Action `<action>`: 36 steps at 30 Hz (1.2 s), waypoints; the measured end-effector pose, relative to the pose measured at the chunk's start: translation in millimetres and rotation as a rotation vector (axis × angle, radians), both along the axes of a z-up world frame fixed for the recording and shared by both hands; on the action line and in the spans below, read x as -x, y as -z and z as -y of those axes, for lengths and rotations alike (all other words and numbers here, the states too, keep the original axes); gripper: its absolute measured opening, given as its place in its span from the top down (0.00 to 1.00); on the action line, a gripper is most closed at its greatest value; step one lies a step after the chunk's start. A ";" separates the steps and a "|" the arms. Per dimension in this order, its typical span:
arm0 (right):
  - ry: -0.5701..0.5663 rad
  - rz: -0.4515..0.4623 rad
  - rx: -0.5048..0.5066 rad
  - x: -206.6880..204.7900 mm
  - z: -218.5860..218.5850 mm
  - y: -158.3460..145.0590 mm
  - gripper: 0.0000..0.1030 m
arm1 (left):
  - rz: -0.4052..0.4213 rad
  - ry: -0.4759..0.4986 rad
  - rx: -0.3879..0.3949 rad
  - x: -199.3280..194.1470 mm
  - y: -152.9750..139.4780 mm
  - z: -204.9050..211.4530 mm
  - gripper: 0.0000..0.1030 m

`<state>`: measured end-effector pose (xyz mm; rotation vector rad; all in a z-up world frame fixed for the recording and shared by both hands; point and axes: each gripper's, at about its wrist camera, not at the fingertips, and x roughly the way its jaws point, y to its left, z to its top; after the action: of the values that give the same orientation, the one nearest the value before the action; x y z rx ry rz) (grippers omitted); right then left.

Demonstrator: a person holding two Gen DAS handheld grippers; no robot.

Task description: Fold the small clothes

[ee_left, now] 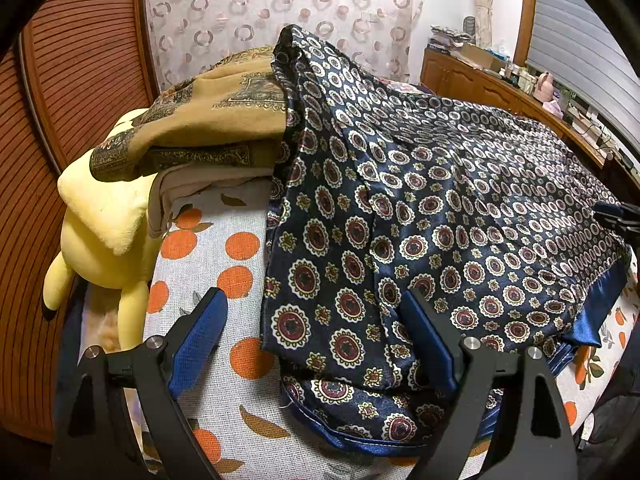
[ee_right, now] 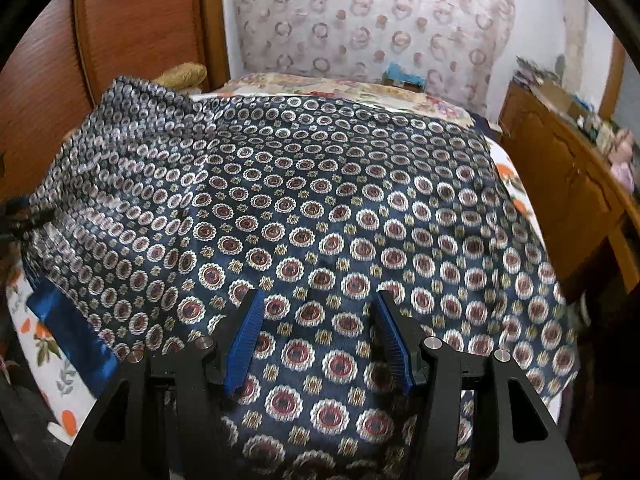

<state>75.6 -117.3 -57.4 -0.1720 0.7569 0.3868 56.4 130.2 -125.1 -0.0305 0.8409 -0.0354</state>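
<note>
A navy satin garment (ee_left: pixel 420 216) with red and white medallions lies spread on the bed; its far left corner is draped up over a tan pile. It fills the right wrist view (ee_right: pixel 320 220) too. My left gripper (ee_left: pixel 316 300) is open, just above the garment's near left edge, right finger over the cloth, left finger over the sheet. My right gripper (ee_right: pixel 318 300) is open, hovering over the middle of the garment, nothing between its fingers. A plain blue hem band (ee_right: pixel 68 328) shows at the garment's left edge, and also in the left wrist view (ee_left: pixel 596 312).
The bed has a white sheet with orange fruit print (ee_left: pixel 216 256). A folded tan patterned cloth pile (ee_left: pixel 208 128) sits at the far left, with a yellow plush toy (ee_left: pixel 100 224) beside it. A wooden wardrobe (ee_left: pixel 80 80) stands left, and a cluttered wooden cabinet (ee_right: pixel 560 184) right.
</note>
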 end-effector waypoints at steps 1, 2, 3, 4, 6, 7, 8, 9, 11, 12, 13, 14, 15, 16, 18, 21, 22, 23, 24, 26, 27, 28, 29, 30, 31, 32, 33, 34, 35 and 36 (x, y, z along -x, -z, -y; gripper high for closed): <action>0.005 -0.002 -0.003 2.7 1.0 0.7 0.43 | -0.001 0.001 0.000 0.1 -0.1 0.0 0.15; 0.009 -0.002 -0.001 8.8 1.0 -0.4 0.43 | 0.000 0.000 0.009 0.7 -0.5 -0.6 0.15; 0.013 -0.002 0.005 12.0 1.3 0.4 0.43 | 0.002 -0.001 0.018 1.5 -0.4 -1.3 0.15; 0.017 0.000 0.013 15.2 1.4 1.3 0.43 | 0.001 -0.003 0.034 2.9 -1.1 -3.0 0.15; 0.023 0.012 0.032 21.6 3.6 -0.1 0.43 | -0.001 -0.009 0.084 8.2 -4.8 -7.7 0.15; 0.024 0.015 0.037 22.3 2.7 1.0 0.43 | 0.006 -0.014 0.104 11.5 -7.2 -9.9 0.15; 0.028 0.019 0.038 26.9 2.7 1.6 0.43 | 0.016 -0.022 0.125 16.2 -10.1 -12.7 0.15; 0.032 0.020 0.035 28.9 2.4 1.6 0.43 | 0.030 -0.033 0.145 23.0 -14.3 -16.0 0.15; 0.040 0.020 0.028 31.6 2.1 2.5 0.42 | 0.051 -0.050 0.159 33.4 -20.6 -20.8 0.15; 0.044 0.020 0.025 33.4 2.5 2.6 0.41 | 0.062 -0.057 0.164 38.5 -23.7 -23.1 0.15; 0.046 0.021 0.023 35.0 2.8 2.8 0.41 | 0.069 -0.062 0.168 40.8 -26.1 -26.3 0.15; 0.047 0.022 0.023 37.2 2.5 3.2 0.40 | 0.077 -0.068 0.174 45.2 -28.6 -28.1 0.15; 0.048 0.024 0.025 39.8 1.9 3.6 0.40 | 0.079 -0.071 0.178 47.3 -30.2 -29.5 0.16; 0.050 0.024 0.024 40.5 3.3 2.0 0.40 | 0.078 -0.071 0.180 47.9 -31.4 -29.9 0.20; 0.054 0.026 0.022 43.2 4.2 2.3 0.39 | 0.076 -0.075 0.177 49.5 -32.1 -28.7 0.24; 0.059 0.036 0.019 49.0 6.0 2.9 0.39 | 0.062 -0.066 0.182 46.0 -30.1 -27.2 0.30; 0.059 0.042 0.016 52.1 7.1 4.1 0.38 | 0.057 -0.065 0.183 45.2 -28.2 -27.1 0.31; 0.062 0.051 0.010 56.3 8.2 5.9 0.37 | 0.048 -0.065 0.182 43.4 -26.6 -26.1 0.32; 0.066 0.062 0.005 59.4 8.6 7.4 0.36 | 0.039 -0.065 0.181 41.3 -24.3 -24.7 0.33; 0.077 0.072 -0.004 64.7 10.6 10.1 0.36 | 0.025 -0.062 0.180 37.3 -20.6 -22.6 0.33; 0.082 0.073 -0.004 66.2 11.1 10.6 0.36 | 0.017 -0.060 0.179 35.1 -18.5 -21.5 0.33; 0.085 0.077 -0.001 68.1 10.8 11.4 0.36 | 0.009 -0.060 0.177 33.0 -16.5 -20.5 0.33; 0.088 0.079 0.002 69.8 10.3 12.3 0.35 | 0.004 -0.060 0.178 31.4 -14.7 -19.6 0.33; 0.088 0.079 0.002 70.7 10.3 12.6 0.35 | -0.001 -0.059 0.181 30.2 -13.0 -18.7 0.33; 0.088 0.078 0.002 71.4 10.5 13.0 0.35 | -0.004 -0.057 0.185 29.5 -12.2 -18.6 0.35; 0.086 0.076 0.001 70.8 10.4 11.9 0.34 | -0.007 -0.052 0.194 29.1 -10.4 -17.9 0.40; 0.084 0.075 0.000 71.2 10.5 11.9 0.34 | -0.008 -0.048 0.204 28.9 -9.5 -17.8 0.43; 0.081 0.074 0.002 70.5 10.3 11.3 0.34 | -0.008 -0.041 0.222 28.9 -8.4 -18.2 0.52; 0.078 0.074 0.004 69.2 10.4 10.8 0.33 | -0.009 -0.035 0.240 29.0 -7.0 -18.4 0.60; 0.076 0.073 0.005 67.8 9.9 10.4 0.33 | -0.010 -0.031 0.252 29.3 -6.0 -18.4 0.63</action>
<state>7.8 -127.2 -67.8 -0.1606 0.6905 0.3050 27.2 148.6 -119.1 -0.2805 0.8417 -0.1119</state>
